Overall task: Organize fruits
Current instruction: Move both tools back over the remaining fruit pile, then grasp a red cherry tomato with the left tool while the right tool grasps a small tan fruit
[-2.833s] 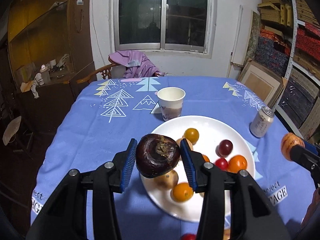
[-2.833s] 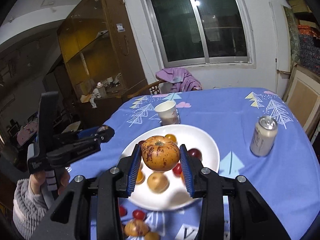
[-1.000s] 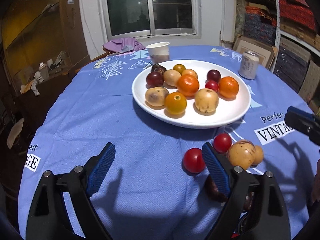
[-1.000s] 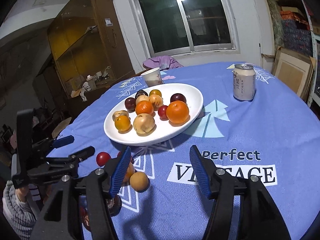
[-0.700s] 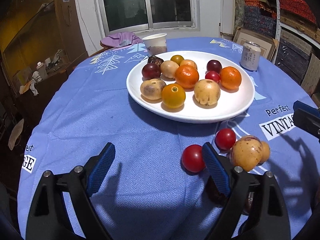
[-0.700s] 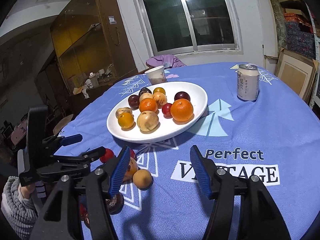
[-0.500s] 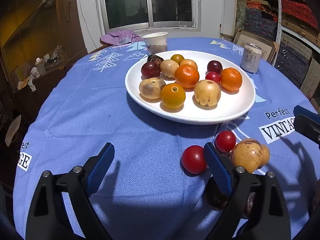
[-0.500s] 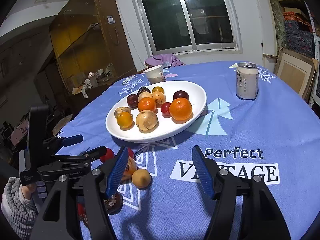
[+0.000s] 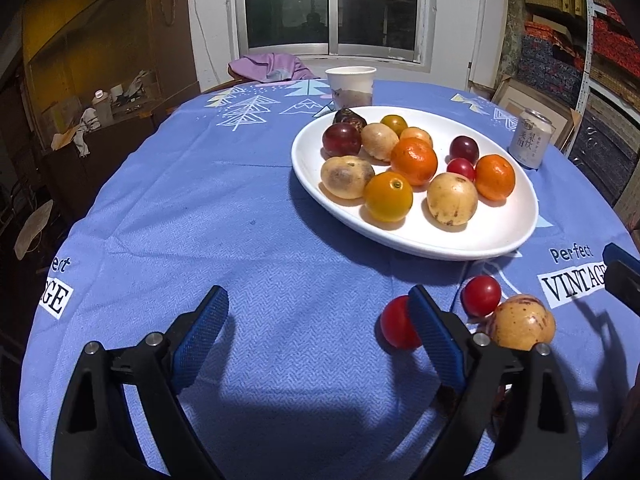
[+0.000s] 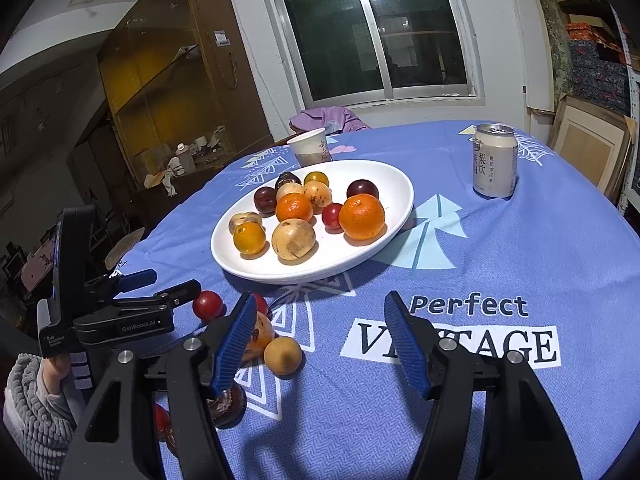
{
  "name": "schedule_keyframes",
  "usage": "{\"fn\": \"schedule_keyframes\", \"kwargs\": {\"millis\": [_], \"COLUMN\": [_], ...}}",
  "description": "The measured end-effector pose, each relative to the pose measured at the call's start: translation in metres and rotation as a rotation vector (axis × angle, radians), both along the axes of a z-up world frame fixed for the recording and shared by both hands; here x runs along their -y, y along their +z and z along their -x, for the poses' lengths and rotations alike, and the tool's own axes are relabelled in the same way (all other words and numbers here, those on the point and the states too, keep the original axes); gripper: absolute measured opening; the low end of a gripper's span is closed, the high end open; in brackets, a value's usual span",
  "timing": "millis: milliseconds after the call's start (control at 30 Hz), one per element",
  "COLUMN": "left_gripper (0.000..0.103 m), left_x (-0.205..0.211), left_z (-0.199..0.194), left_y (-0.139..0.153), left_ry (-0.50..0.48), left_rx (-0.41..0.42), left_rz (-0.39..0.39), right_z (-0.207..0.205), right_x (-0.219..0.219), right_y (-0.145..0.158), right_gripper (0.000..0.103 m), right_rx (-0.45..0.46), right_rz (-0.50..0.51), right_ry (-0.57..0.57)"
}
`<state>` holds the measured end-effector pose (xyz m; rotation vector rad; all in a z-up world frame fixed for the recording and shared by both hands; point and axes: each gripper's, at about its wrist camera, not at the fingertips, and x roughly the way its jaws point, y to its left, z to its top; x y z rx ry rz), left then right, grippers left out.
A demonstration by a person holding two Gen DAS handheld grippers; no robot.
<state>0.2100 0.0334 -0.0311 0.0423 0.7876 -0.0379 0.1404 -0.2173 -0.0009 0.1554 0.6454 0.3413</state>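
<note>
Fruits fill the white plate [image 9: 500, 236] at the centre right of the left wrist view: two oranges, a yellow tomato [image 9: 388, 197], pale brown round fruits, dark plums and a small red one, all touching or just beside each other. More fruit lies loose on the blue counter [image 9: 240, 200] below the plate: two red tomatoes [image 9: 481, 295] and a speckled tan fruit [image 9: 522, 322] at the lower right, with a small yellow-brown fruit [image 10: 283, 355] and a dark one [image 10: 228, 402] showing at the lower left of the right wrist view.

Left claw [image 9: 318, 332] is released, blue pads wide apart over bare cloth; its right finger crosses in front of one red tomato and hides part of it. Right claw [image 10: 318, 338] is also released and grasps nothing; its jaws have just been opening, and its left finger covers part of the speckled fruit.

Behind the plate stands a paper cup [image 9: 351, 86], upper centre. A drink can [image 10: 495, 161] stands upright at the upper right, well apart from the plate. A grey sleeve [image 10: 32, 408] shows at the lower left edge.
</note>
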Motion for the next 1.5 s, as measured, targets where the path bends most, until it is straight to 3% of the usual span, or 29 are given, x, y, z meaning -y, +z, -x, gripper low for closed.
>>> {"fn": "schedule_keyframes", "kwargs": {"millis": [300,733,867,1100,1333,1433,1500], "left_gripper": [0.089,0.089,0.076,0.067,0.045,0.044,0.033], "left_x": [0.027,0.013,0.015,0.022,0.039,0.038,0.037], "left_z": [0.006,0.001,0.003,0.003,0.001,-0.005,-0.006], "left_y": [-0.005,-0.005,-0.006,-0.008,-0.014,-0.017,-0.017], "left_ry": [-0.154,-0.117,-0.156,-0.211,-0.288,-0.28,-0.269], "left_rx": [-0.028,-0.054,-0.071,-0.08,-0.109,-0.122,-0.118], "left_rz": [-0.027,0.047,0.083,0.098,0.083,0.092,0.087], "right_z": [0.0,0.0,0.001,0.001,0.002,0.002,0.002], "right_x": [-0.002,-0.003,-0.004,-0.004,-0.004,-0.004,-0.005], "right_y": [0.0,-0.001,0.0,0.0,0.0,0.0,0.0], "right_gripper": [0.067,0.068,0.068,0.068,0.068,0.068,0.068], "right_rx": [-0.002,-0.003,-0.002,-0.001,0.004,0.005,0.004], "right_rz": [0.003,0.006,0.007,0.008,0.009,0.01,0.01], "right_ry": [0.008,0.011,0.013,0.015,0.02,0.02,0.021]}}
